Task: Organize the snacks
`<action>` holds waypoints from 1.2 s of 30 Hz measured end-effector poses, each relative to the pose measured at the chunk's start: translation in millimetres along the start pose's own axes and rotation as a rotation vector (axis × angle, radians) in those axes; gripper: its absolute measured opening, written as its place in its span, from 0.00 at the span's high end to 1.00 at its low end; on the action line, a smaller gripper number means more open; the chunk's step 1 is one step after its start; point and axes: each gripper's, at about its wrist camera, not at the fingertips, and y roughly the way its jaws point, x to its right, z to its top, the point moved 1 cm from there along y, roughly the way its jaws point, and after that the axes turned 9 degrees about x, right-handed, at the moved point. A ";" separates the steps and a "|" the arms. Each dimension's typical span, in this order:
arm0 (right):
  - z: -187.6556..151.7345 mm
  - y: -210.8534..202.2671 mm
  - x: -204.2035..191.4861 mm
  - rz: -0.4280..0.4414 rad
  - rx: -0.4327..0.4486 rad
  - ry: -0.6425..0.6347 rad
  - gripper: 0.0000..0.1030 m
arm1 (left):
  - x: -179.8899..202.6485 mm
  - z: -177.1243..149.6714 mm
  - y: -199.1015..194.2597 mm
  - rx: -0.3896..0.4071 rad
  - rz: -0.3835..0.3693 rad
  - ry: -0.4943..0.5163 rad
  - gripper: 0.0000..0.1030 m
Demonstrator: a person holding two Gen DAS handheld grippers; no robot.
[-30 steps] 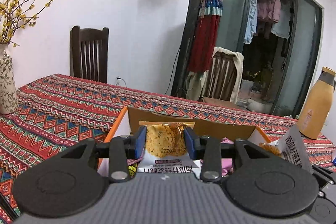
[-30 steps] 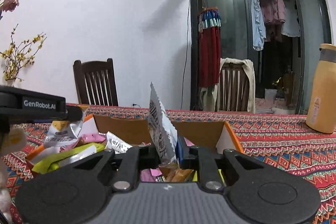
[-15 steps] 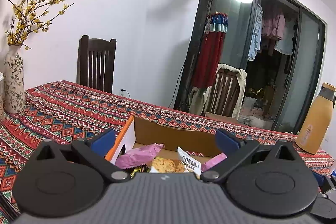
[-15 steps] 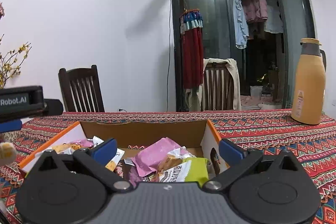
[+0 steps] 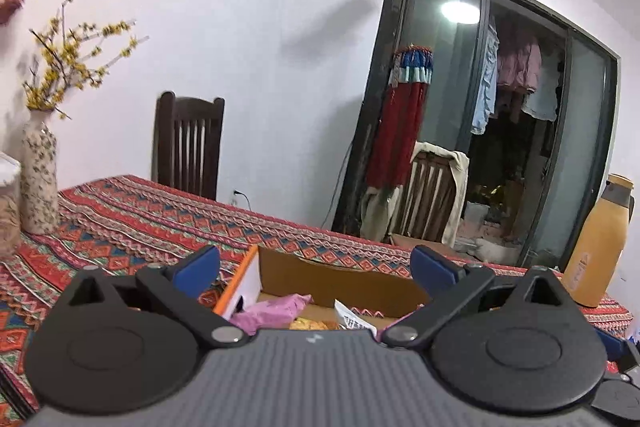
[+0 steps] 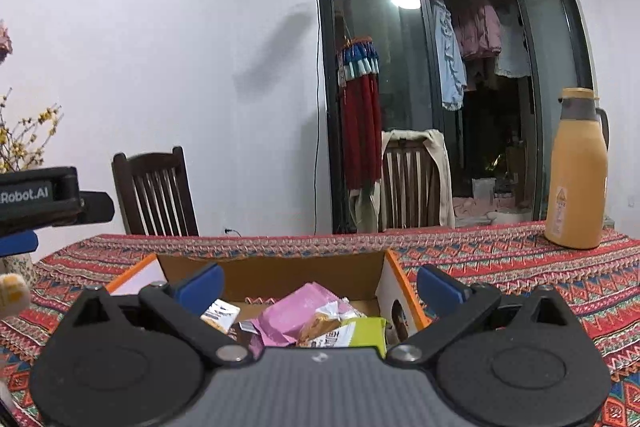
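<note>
Where wall meets floor, patterned tablecloth (image 6: 500,259)

Box (image 5: 336,279) floor, lower snacks (image 6: 304,319) hidden behind gripper bodies; packet print unreadable.

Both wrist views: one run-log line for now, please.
left gripper: open, empty | right gripper: open, empty | orange-edged cardboard box: holds pink wrapper, green packet
</note>
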 end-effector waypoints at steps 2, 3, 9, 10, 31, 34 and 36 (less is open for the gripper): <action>7.0 -11.7 -1.5 0.002 0.028 -0.004 0.00 | -3.2 5.6 -13.6 0.010 -0.015 0.000 0.00; 10.3 -18.5 -2.0 0.003 0.042 -0.008 0.00 | -4.6 7.4 -20.7 0.014 -0.023 0.007 0.00; 22.8 -65.9 -3.2 0.046 0.106 -0.018 0.00 | -18.6 5.6 -64.9 0.036 -0.063 0.073 0.00; 22.5 -74.8 -3.0 0.054 0.108 -0.019 0.00 | -21.4 3.1 -72.2 0.029 -0.075 0.084 0.00; -35.3 -177.8 1.0 0.067 -0.088 -0.024 0.00 | -60.3 -72.8 -149.3 -0.173 -0.202 0.156 0.00; -39.2 -182.7 0.6 0.060 -0.104 -0.019 0.00 | -58.6 -74.3 -157.3 -0.171 -0.215 0.164 0.00; -40.6 -186.3 -0.4 0.060 -0.109 -0.017 0.00 | -57.5 -75.7 -162.5 -0.172 -0.221 0.169 0.00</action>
